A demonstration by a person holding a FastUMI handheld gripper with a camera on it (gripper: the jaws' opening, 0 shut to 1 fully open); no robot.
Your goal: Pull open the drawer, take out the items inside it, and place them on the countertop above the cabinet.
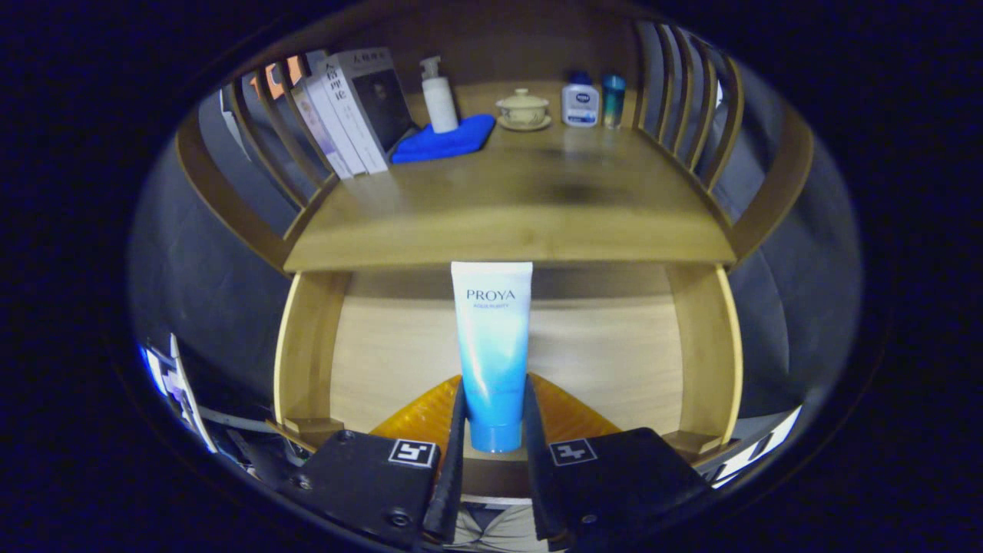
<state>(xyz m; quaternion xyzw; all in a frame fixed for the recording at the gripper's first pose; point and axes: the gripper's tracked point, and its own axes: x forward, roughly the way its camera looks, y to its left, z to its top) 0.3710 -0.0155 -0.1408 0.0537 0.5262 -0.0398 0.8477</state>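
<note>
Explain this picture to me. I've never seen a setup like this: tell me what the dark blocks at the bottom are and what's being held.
The camera rides on a hand-held claw and looks along its two fingers. They are shut on a blue-and-white tube, held upright over the open drawer of a wooden cabinet. Beyond is the countertop, where the tube should go. At its back stand books, a white pump bottle on a blue cloth, a lidded cup and two small bottles.

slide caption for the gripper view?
Gripper fingers shut on a blue tube above the open drawer, countertop ahead.
</note>
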